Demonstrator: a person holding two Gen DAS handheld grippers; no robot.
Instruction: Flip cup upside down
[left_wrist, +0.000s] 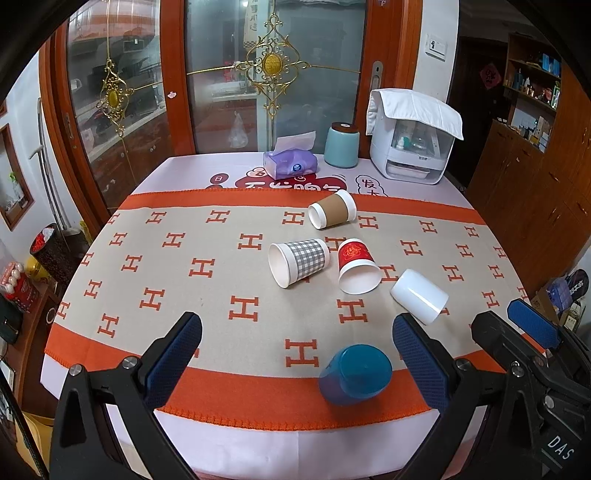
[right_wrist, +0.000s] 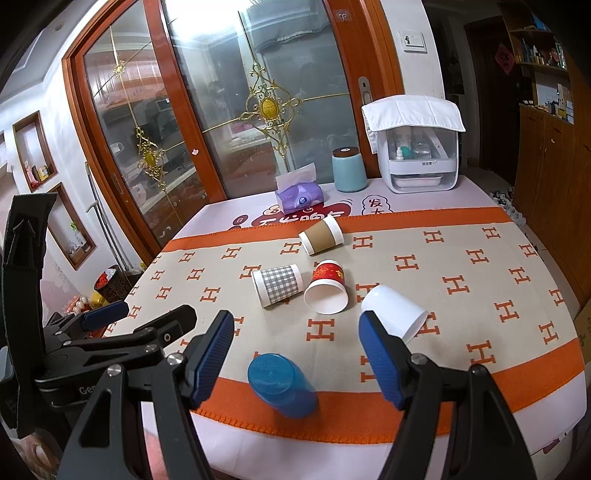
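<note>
Cups lay on their sides on the cloth (left_wrist: 155, 266): plaid cup (left_wrist: 299, 262), brown cup (left_wrist: 332, 214), red cup (left_wrist: 356, 266), blue cup (left_wrist: 354, 373), white cup (left_wrist: 419, 295). Left gripper (left_wrist: 297, 350) and right gripper (right_wrist: 295, 343) hovered released, empty, near the blue cup; none stood inverted, so a grasp seemingly came next.

Home dining rm: tissue pack (left_wrist: 290, 165), glass doors (left_wrist: 275, 74)

We hold both grippers side by side, level. Left gripper (left_wrist: 297, 356) fingers spread wide, nothing between. Right gripper (right_wrist: 297, 356) likewise spread, empty, just beside the left.
</note>
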